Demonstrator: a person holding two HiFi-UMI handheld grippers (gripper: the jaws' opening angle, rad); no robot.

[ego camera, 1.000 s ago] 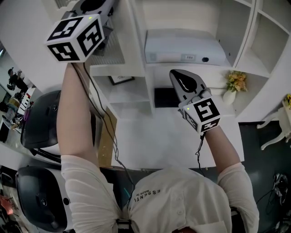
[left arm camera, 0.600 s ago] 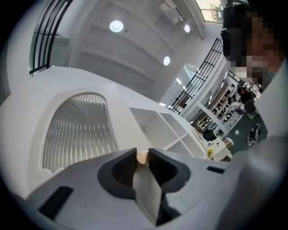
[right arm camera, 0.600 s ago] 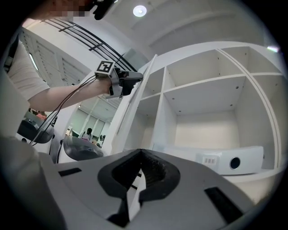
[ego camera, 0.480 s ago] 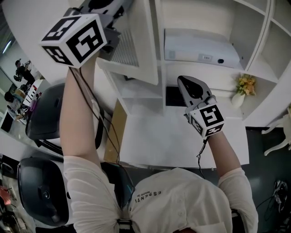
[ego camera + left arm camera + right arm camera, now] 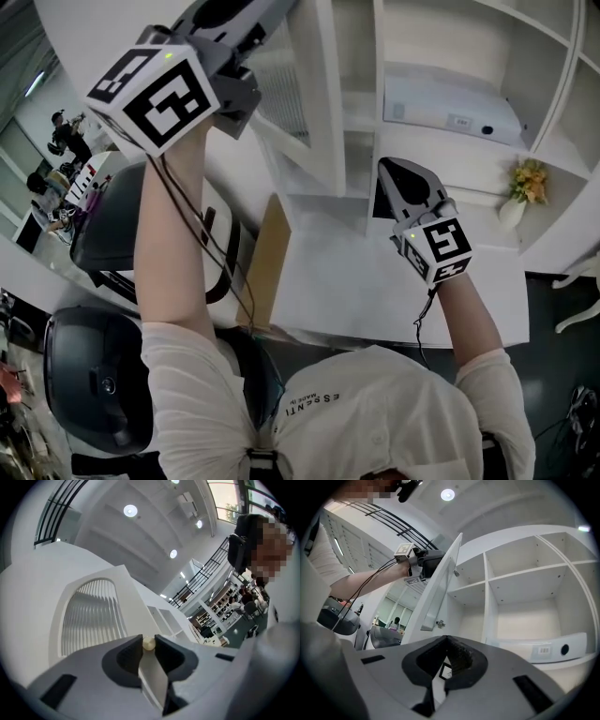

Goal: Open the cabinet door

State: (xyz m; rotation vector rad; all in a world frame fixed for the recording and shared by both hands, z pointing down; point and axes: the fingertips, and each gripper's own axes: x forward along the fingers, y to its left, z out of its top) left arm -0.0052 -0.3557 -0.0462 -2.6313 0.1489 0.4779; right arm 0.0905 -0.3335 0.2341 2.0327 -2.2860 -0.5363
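The cabinet door (image 5: 314,103) has swung further out from the white shelving (image 5: 361,94) than it was a second ago. The left gripper (image 5: 148,639) draws it, its jaws clamped on the door's small cream knob (image 5: 148,644). The right gripper (image 5: 448,640) hovers before the open compartments, its jaws seemingly pressed together on nothing.

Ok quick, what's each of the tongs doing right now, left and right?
Left tongs: closed on the knob of the cabinet door.
Right tongs: closed, holding nothing.
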